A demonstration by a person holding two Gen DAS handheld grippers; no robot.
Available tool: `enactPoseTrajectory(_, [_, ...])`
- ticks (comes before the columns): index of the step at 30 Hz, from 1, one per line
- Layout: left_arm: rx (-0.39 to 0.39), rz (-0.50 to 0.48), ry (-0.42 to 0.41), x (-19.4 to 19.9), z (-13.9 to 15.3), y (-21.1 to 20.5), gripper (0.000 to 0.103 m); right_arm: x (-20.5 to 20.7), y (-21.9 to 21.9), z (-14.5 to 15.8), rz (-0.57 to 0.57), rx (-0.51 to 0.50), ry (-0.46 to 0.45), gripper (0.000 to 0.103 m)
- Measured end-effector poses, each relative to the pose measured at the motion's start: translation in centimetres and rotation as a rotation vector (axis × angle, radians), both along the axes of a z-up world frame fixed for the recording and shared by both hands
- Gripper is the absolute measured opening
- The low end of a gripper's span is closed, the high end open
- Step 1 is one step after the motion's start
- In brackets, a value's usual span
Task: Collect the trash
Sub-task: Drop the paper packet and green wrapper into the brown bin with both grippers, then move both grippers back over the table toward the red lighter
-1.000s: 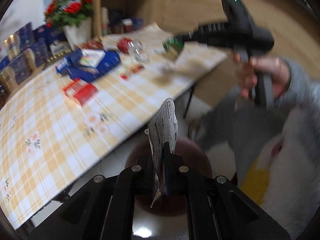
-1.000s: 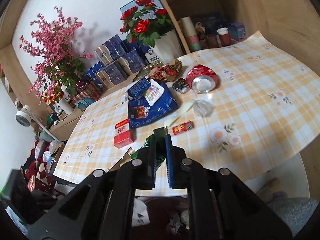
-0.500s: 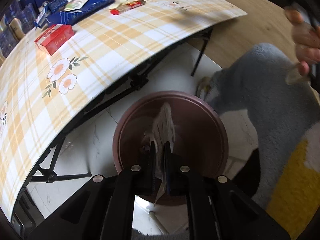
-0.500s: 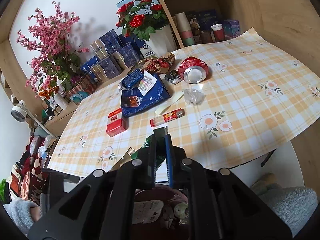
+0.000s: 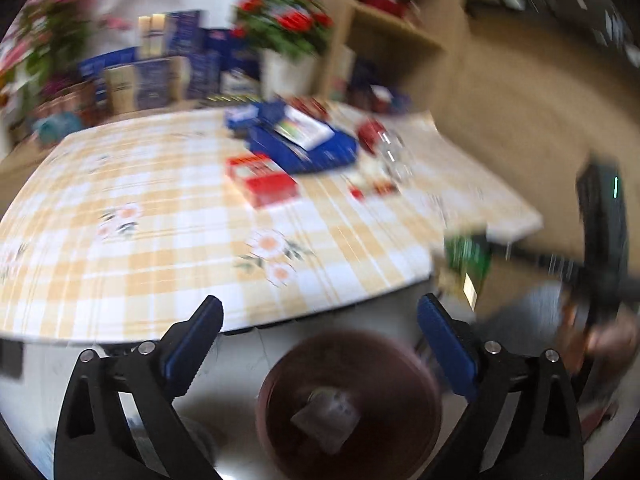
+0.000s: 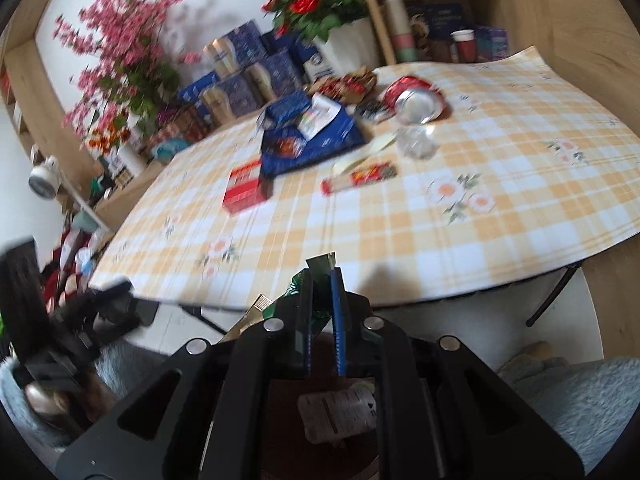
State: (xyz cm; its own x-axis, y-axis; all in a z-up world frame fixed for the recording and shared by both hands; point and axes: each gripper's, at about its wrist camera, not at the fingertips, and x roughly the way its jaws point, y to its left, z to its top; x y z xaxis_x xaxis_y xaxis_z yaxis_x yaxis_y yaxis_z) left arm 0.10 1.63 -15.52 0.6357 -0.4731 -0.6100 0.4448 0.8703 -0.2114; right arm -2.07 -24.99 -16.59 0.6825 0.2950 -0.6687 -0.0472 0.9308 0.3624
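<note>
Bin: brown round trash bin standing on the pale floor just off the near edge of the surface; this is the landmark for the lines below.
Left gripper: left gripper hovering above the bin, its blue-padded fingers spread wide apart with nothing between them.
White wrapper: crumpled white printed wrapper lying inside the bin, below the spread left gripper and clear of both pads; also seen in the right wrist view.
Right gripper: right gripper above and beside the bin, jaws pressed together on a green wrapper.
Green wrapper: pinched between the right fingers, its crumpled end sticking up past the fingertips and more of it bulging out to one side; in the left wrist view it appears as a blurred green patch up and to one side of the bin, near the surface's edge.
Surface beyond the bin: yellow-checked cloth carrying a red box, a blue bag, a long red-and-yellow wrapper, a crushed red can and a clear crumpled piece of plastic, all well apart from both grippers.
Behind the surface: red flowers in a white pot and blue boxes along the wall.
Sharpness: left wrist view heavily blurred, so small details on the surface there cannot be told.
</note>
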Motion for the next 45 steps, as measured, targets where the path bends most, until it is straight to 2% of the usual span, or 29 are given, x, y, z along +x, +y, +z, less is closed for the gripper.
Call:
enactPoseTrajectory(2, [-0.013, 0.058, -0.026, -0.7, 0.1, 0.3, 0.097, -0.2, 1.1, -1.0, 0.031, -0.02, 0.018, 0.012])
enactPoseTrajectory(5, [0.022, 0.099, -0.044, -1.2, 0.0, 0.3, 0.097, -0.4, 2.8, -2.4, 0.088, -0.057, 0.043, 0.012])
enactPoseTrajectory(9, [0.001, 0.12, -0.026, -1.3, -0.1, 1.6, 0.097, -0.3, 4.7, -3.9, 0.156, -0.113, 0.062, 0.012])
enactPoseTrajectory(14, [0.017, 0.125, 0.023, -0.5, -1.2, 1.4, 0.097, 0.5, 6.0, -5.9, 0.211, -0.151, 0.116, 0.012])
enactPoseTrajectory(19, [0.015, 0.118, 0.033, -0.5, -1.3, 1.3, 0.097, 1.4, 5.9, -8.2, 0.218, -0.14, 0.218, 0.012])
enactPoseTrajectory(26, [0.006, 0.127, 0.048, -0.3, -1.4, 1.6, 0.097, 1.2, 6.2, -8.4, 0.223, -0.159, 0.23, 0.013])
enactPoseTrajectory(29, [-0.002, 0.134, 0.051, -0.2, -1.4, 1.8, 0.097, 1.3, 6.2, -8.4, 0.217, -0.173, 0.232, 0.022])
enactPoseTrajectory(30, [-0.003, 0.136, 0.051, -0.2, -1.4, 1.9, 0.097, 1.3, 6.2, -8.3, 0.211, -0.177, 0.228, 0.035])
enactPoseTrajectory(31, [-0.005, 0.136, 0.051, -0.2, -1.4, 1.9, 0.097, 1.2, 6.2, -7.9, 0.203, -0.178, 0.212, 0.058])
enactPoseTrajectory(33, [-0.007, 0.139, 0.051, -0.3, -1.3, 2.0, 0.097, 1.0, 6.0, -7.1, 0.179, -0.187, 0.166, 0.083])
enactPoseTrajectory(37, [-0.012, 0.142, 0.055, -0.2, -1.3, 2.1, 0.097, 0.7, 5.2, -5.8, 0.135, -0.187, 0.112, 0.095])
enactPoseTrajectory(45, [-0.014, 0.149, 0.057, -0.2, -1.4, 2.2, 0.097, 0.8, 3.6, -4.0, 0.058, -0.195, 0.032, 0.097])
